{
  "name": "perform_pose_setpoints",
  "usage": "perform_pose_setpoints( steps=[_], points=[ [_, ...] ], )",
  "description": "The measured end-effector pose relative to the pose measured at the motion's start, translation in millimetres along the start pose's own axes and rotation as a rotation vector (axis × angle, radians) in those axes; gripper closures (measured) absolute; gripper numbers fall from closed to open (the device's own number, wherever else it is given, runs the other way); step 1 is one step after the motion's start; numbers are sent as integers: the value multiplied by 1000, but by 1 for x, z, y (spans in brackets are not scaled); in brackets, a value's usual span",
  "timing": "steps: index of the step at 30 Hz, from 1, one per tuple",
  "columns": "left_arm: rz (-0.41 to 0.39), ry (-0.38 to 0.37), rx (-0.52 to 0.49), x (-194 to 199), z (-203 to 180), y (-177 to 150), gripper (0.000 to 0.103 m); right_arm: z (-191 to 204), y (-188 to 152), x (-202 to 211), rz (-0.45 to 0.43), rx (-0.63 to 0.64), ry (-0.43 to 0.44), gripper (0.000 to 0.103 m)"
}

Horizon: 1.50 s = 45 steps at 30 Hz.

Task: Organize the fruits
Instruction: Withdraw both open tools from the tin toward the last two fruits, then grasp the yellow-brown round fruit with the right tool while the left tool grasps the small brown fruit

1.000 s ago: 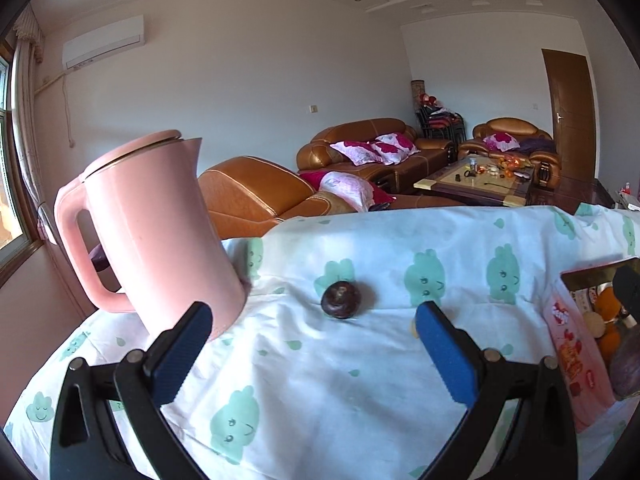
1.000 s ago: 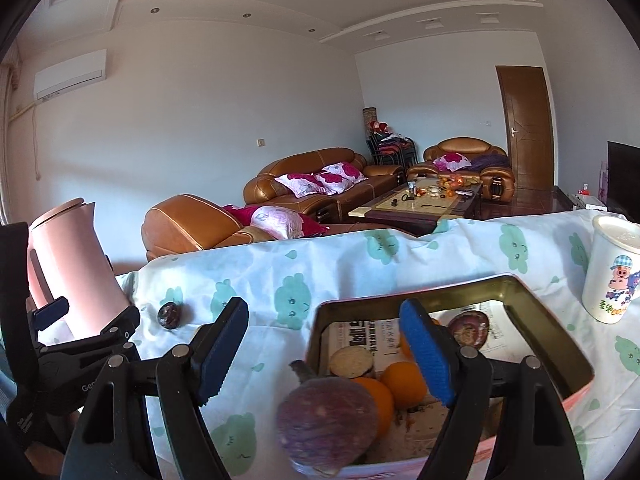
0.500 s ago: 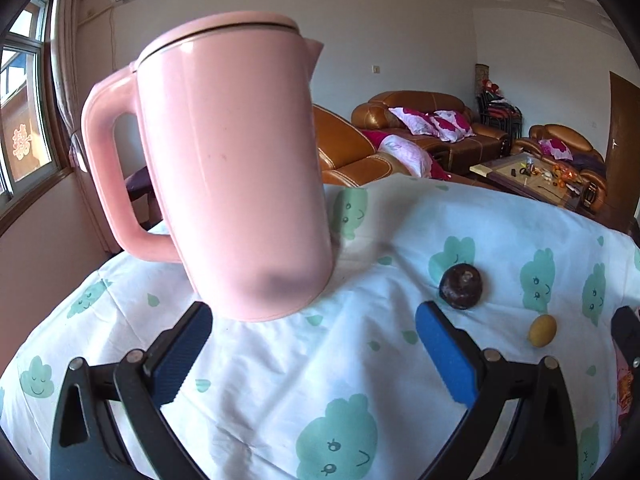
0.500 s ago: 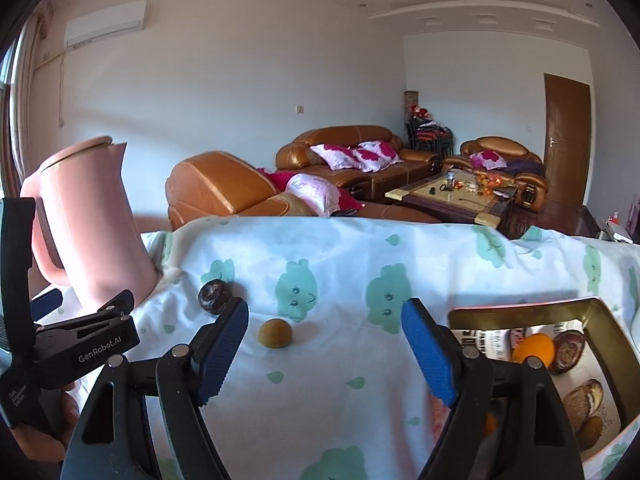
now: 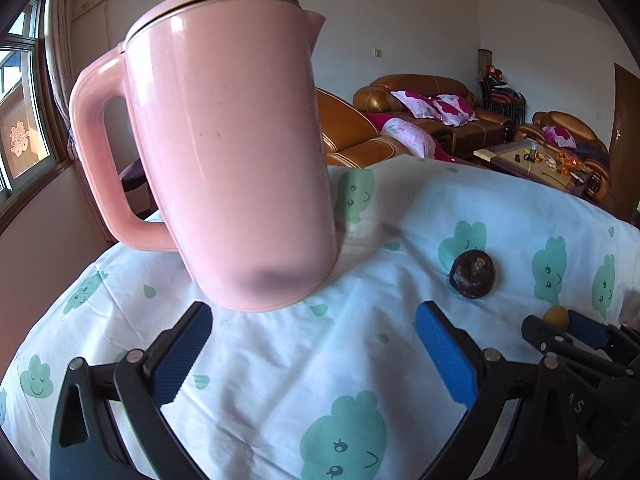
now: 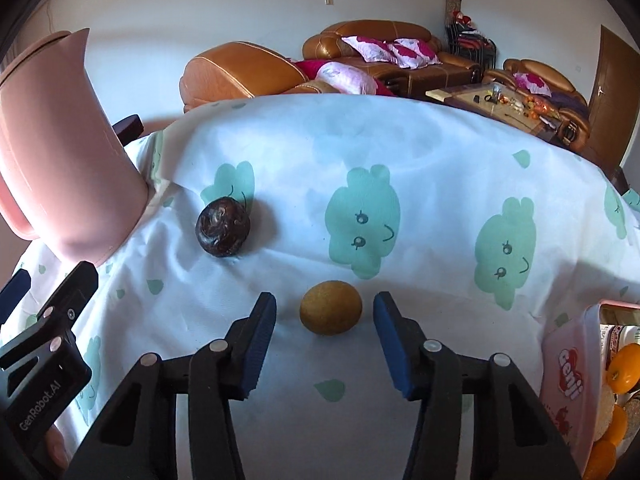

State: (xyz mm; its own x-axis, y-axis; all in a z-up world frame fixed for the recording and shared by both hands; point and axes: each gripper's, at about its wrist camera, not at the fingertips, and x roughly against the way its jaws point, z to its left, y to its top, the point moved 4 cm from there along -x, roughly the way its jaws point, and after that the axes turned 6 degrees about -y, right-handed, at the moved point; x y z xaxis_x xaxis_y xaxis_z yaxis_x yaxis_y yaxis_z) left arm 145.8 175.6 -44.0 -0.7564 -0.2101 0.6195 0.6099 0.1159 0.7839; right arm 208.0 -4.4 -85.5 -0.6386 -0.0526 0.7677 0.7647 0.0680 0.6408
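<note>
A small yellow-brown fruit (image 6: pixel 331 308) lies on the cloud-print cloth (image 6: pixel 400 160). It sits between the blue pads of my right gripper (image 6: pixel 325 307), whose jaws are closing around it with a gap still showing on each side. A dark wrinkled round fruit (image 6: pixel 223 232) rests farther back to the left, also seen as the dark fruit (image 5: pixel 473 274) in the left wrist view. My left gripper (image 5: pixel 313 320) stands open and empty just in front of the pink kettle (image 5: pixel 232 160). The pink tin box (image 6: pixel 568 360) at the right edge holds oranges (image 6: pixel 622 368).
The tall pink kettle (image 6: pixel 52 160) stands on the table's left end, close to the dark fruit. The left gripper's body (image 6: pixel 48 328) fills the lower left of the right wrist view. Beyond the table are brown sofas (image 6: pixel 360 48) and a coffee table.
My right gripper swung left and down from over the tin to the yellow-brown fruit, and its jaws have narrowed. My left gripper moved up to the kettle, then stayed still.
</note>
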Motion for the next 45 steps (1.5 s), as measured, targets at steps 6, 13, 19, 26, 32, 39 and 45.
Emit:
perform_pose_setpoints(
  steps=[6,13,19,26,32,39,45],
  points=[
    [4,-15,-15,-2,-3,1,0,1,-2,2,-2,7,9,72],
    [-3,-65,-45,-6,-21,9,0,-20,0,46,-233,-98,-35,72],
    [46,-151,-129,-27,-66,34,0,-26,2,66,-346,-116,-100,72],
    [159,-190,-157,-69,-98,43,21,-38,6,65,-362,-140,-128,72],
    [221,-219,-184,-91,-112,35,31,-40,6,64,-345,-143,-112,72],
    [190,-268,-156,-81,-107,36,65,-38,8,63,-346,-133,-116,72],
    [17,-183,-132,-43,-89,36,65,-36,5,66,-377,-131,-133,72]
  ],
)
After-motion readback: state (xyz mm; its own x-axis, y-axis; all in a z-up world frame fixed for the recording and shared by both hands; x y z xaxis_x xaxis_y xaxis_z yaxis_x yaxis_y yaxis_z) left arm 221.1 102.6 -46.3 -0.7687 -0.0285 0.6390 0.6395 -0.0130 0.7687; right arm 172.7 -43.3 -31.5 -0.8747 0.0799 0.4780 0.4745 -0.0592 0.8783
